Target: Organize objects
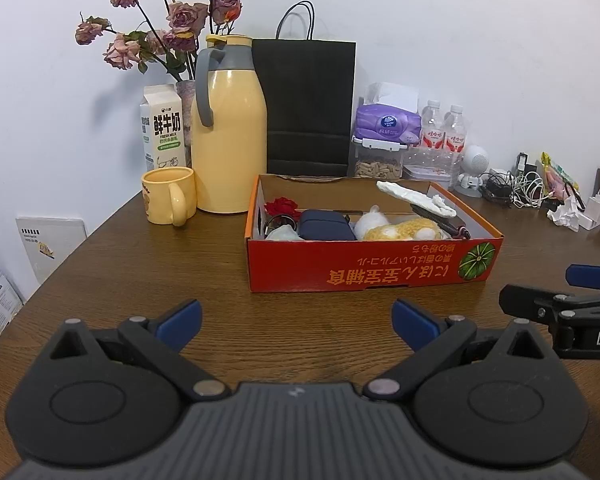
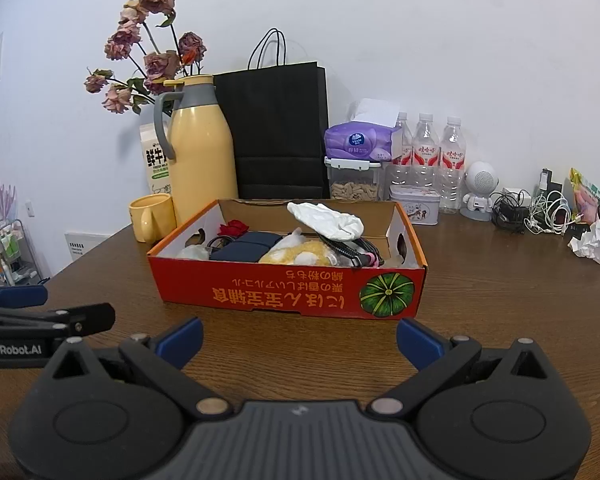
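Two hand-held claws hover side by side above a wooden tabletop (image 1: 140, 248), both spread wide and gripping nothing: the left claw (image 1: 296, 320) and the right claw (image 2: 300, 340) each show blue-padded fingers held well apart over bare wood. Just ahead of them sits a red cardboard box (image 2: 260, 288), open-topped, printed with upside-down lettering and a green pumpkin picture on its near wall. Inside it lie a dark blue case (image 1: 326, 226), a yellow-and-white plush toy (image 1: 400, 230), a red rose (image 1: 282, 205) and a crumpled white cloth (image 2: 326, 218) draped over the far edge of the contents; some dark cords lie at the right end. Behind the box, along the white wall, stand a yellow mug (image 1: 168, 196), a yellow thermos jug (image 1: 228, 128) with a grey handle, a milk carton (image 1: 162, 128), dried roses (image 1: 160, 36), a black paper bag (image 1: 306, 108), a purple tissue pack (image 2: 360, 142) on a clear container, and water bottles (image 2: 440, 160). Farther right are a small white robot figure (image 2: 478, 188), tangled cables (image 2: 532, 212) and crumpled paper (image 2: 588, 242)
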{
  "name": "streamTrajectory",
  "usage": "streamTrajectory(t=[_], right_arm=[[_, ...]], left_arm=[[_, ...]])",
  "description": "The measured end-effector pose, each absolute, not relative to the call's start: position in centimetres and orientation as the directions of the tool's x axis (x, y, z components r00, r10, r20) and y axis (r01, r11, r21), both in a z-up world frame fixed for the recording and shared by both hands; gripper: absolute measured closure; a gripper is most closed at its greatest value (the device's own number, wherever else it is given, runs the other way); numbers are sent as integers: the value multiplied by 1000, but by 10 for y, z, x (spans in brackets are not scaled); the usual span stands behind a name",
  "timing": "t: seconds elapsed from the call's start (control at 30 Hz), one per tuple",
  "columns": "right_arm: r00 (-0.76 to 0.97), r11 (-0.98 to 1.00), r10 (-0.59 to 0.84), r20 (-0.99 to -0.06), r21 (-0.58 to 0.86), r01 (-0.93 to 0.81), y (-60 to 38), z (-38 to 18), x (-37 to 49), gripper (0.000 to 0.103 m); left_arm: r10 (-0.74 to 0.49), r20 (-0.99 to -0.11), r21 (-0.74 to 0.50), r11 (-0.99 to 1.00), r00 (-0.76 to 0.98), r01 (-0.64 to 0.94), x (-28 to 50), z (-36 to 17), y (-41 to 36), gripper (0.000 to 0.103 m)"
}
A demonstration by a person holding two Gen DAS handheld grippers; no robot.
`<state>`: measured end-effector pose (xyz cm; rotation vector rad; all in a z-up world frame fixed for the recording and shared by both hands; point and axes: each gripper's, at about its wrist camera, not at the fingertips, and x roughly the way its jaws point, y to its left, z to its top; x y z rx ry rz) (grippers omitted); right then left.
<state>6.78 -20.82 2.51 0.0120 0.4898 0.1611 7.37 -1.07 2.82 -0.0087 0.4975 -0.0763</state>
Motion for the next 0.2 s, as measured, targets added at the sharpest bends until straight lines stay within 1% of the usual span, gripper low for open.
streamTrajectory(t=[0.2], right_arm=[[869, 987, 158, -468, 52, -152, -208, 24, 68, 0]], left_arm=[[-74, -475, -30, 997, 877, 67, 73, 28, -11, 0]])
